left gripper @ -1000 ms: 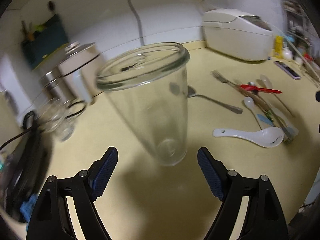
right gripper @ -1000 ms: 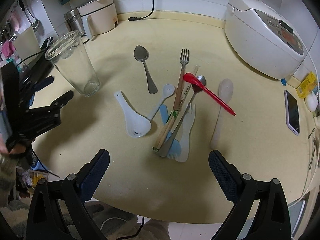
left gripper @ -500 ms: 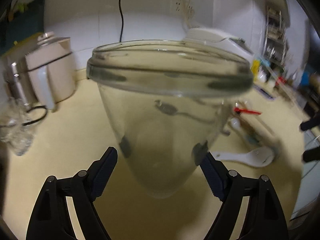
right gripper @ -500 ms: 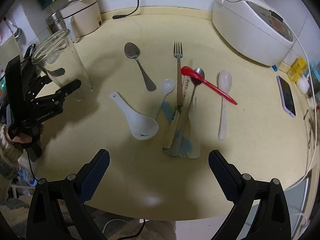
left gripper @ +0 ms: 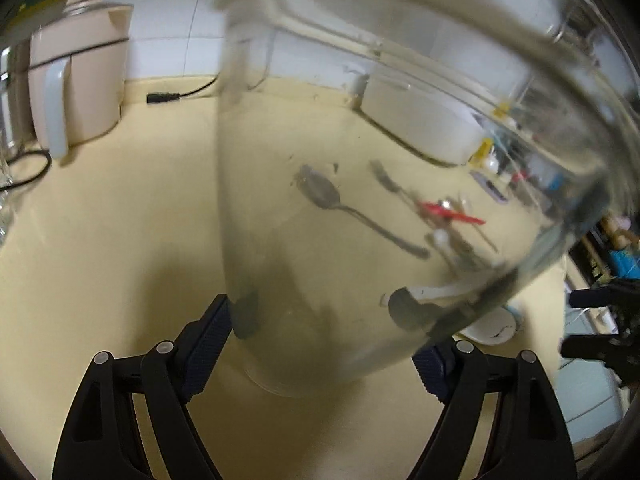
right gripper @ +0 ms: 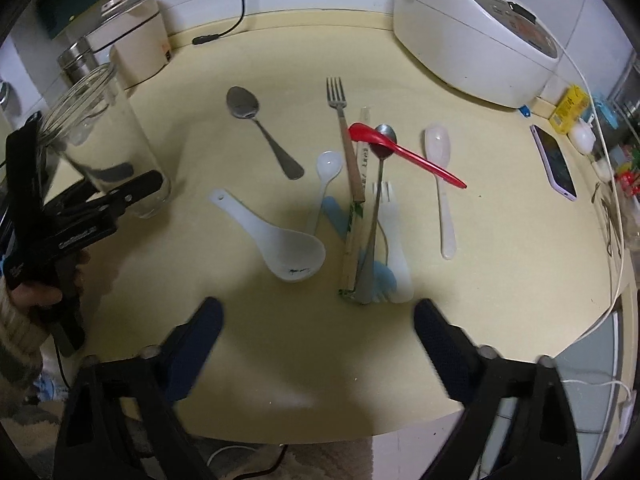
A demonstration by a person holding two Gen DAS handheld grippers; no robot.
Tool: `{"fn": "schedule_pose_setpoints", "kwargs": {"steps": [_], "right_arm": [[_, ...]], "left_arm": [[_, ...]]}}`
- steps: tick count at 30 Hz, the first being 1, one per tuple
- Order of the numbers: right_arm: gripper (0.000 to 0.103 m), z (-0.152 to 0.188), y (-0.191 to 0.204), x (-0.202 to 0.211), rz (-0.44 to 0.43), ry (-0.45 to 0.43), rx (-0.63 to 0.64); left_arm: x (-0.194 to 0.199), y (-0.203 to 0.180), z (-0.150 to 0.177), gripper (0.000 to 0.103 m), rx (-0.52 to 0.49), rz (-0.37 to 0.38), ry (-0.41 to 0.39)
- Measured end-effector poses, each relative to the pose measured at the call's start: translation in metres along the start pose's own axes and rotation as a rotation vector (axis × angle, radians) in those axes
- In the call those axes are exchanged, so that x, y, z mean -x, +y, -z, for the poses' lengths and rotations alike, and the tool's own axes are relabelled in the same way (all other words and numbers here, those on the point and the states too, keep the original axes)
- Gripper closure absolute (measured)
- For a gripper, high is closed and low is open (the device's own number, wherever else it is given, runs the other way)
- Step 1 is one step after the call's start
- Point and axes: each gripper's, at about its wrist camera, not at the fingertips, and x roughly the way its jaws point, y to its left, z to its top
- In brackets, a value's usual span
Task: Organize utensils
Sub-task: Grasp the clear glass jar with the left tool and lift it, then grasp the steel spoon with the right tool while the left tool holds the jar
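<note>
I can't read any text; white lettering on my left gripper is too small and blurred.

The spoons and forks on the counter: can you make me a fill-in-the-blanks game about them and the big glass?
1. The left gripper is closing around the tall ____.
2. The only brightly coloured spoon is ____.
3. The red spoon's bowl rests across a metal ____.
4. The big white appliance at the back is a rice ____.

Missing words: glass; red; spoon; cooker
</note>
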Motion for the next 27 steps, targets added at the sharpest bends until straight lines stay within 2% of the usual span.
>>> {"fn": "schedule_pose_setpoints", "kwargs": {"steps": [1,4,9,14,17,22,27], "right_arm": [[0.02,-0.002,-0.002,-0.001,0.005,-0.003,0.0],[0.02,-0.008,-0.007,-0.003,0.037,-0.015,0.005],[0.024,-0.022,-0.02,-0.014,-0.069,-0.003,-0.011],[0.051,-0.041,-0.032,-0.034,-0.121,0.037,0.02],[0.055,-0.062,-0.036,-0.046,-0.141,0.039,0.033],[0.054,-0.12,-0.007,-0.065,-0.143,-0.018,0.159],[0.054,-0.165,0.056,-0.114,-0.114,0.011,0.361]], "left_arm": [[0.0,0.004,0.001,0.025,0.019,-0.001,0.002],[0.001,0.009,0.0,0.026,0.035,0.006,-0.002],[0.006,-0.006,0.0,0.026,0.029,-0.041,-0.01],[0.01,-0.011,0.001,0.027,0.024,-0.067,-0.016],[0.007,-0.022,0.004,0.029,-0.003,-0.105,-0.02],[0.011,-0.015,0.007,0.029,-0.004,-0.109,-0.02],[0.01,-0.016,0.007,0.029,-0.004,-0.109,-0.02]]}}
